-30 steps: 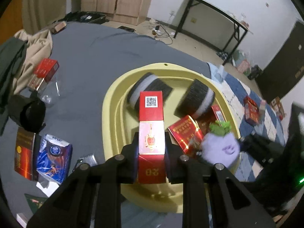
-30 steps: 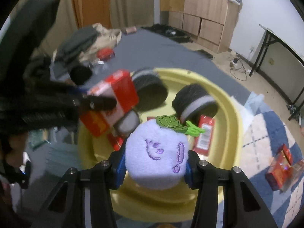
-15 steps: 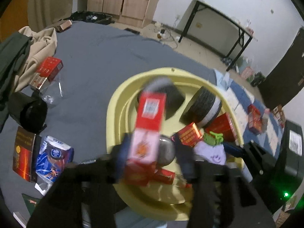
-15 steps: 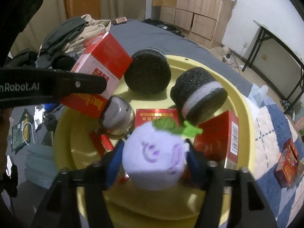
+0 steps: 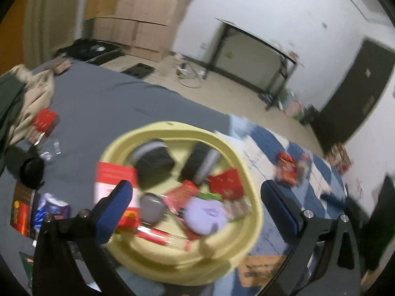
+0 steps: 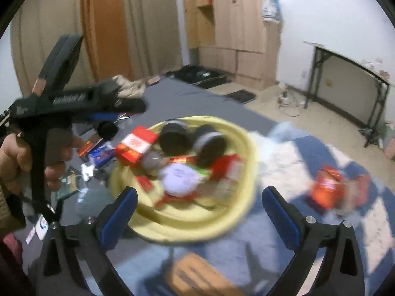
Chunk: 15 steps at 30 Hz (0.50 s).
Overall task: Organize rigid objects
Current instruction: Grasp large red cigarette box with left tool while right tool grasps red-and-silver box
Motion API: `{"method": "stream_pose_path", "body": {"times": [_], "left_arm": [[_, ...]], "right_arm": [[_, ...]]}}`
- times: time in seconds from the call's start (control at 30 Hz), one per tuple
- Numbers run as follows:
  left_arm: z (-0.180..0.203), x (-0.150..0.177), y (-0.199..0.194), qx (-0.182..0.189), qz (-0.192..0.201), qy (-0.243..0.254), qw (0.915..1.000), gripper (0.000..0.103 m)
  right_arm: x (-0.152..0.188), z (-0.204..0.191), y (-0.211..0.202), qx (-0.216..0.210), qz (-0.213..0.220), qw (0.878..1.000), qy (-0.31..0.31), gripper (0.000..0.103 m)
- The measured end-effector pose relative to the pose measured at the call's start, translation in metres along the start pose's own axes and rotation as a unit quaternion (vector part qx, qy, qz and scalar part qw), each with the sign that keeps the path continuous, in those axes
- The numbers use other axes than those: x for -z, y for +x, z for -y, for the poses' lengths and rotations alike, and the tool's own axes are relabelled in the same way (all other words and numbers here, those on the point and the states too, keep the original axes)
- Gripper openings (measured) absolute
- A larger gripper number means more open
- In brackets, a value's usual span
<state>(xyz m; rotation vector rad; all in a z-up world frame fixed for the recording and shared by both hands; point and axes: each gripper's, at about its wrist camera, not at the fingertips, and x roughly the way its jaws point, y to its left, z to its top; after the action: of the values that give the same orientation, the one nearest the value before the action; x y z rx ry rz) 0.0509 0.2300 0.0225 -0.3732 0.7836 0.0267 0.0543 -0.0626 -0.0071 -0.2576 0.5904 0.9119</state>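
Note:
A yellow basin on the grey bed holds a tall red-and-white box, a purple plush, two black-and-grey rolls, a grey round object and several red packets. My left gripper is open and empty, raised above the basin. My right gripper is open and empty, above the basin's near rim. The left gripper's body shows at the left in the right wrist view. Both views are blurred.
Loose items lie left of the basin: a red box, a black cup, a blue packet, a dark red book. Red boxes lie on the blue checked blanket at the right. Clothes are heaped far left.
Both grippers opened and let go: the red-and-white box and the purple plush now lie in the basin. Both grippers have pulled up and back from it.

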Motion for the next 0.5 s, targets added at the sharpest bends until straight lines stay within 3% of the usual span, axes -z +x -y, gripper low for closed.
{"method": "stream_pose_path", "body": {"times": [0.17,0.3,0.43,0.5], "left_arm": [[0.076,0.012,0.019,0.04,-0.035,0.092,0.9944,0.103],[0.126,0.026,0.051,0.038,-0.071,0.127,0.9886,0.103],[0.152,0.037,0.084,0.022,-0.103,0.144,0.984,0.103],[0.155,0.039,0.1,0.026,-0.12,0.14,0.9825,0.103]], "right_arm": [[0.025,0.092,-0.035,0.057,-0.009,0.997,0.053,0.103],[0.038,0.164,-0.042,0.108,-0.034,0.989,0.097,0.103],[0.041,0.212,-0.035,0.118,-0.046,0.987,0.096,0.103],[0.04,0.224,-0.028,0.102,-0.047,0.989,0.1,0.103]]}}
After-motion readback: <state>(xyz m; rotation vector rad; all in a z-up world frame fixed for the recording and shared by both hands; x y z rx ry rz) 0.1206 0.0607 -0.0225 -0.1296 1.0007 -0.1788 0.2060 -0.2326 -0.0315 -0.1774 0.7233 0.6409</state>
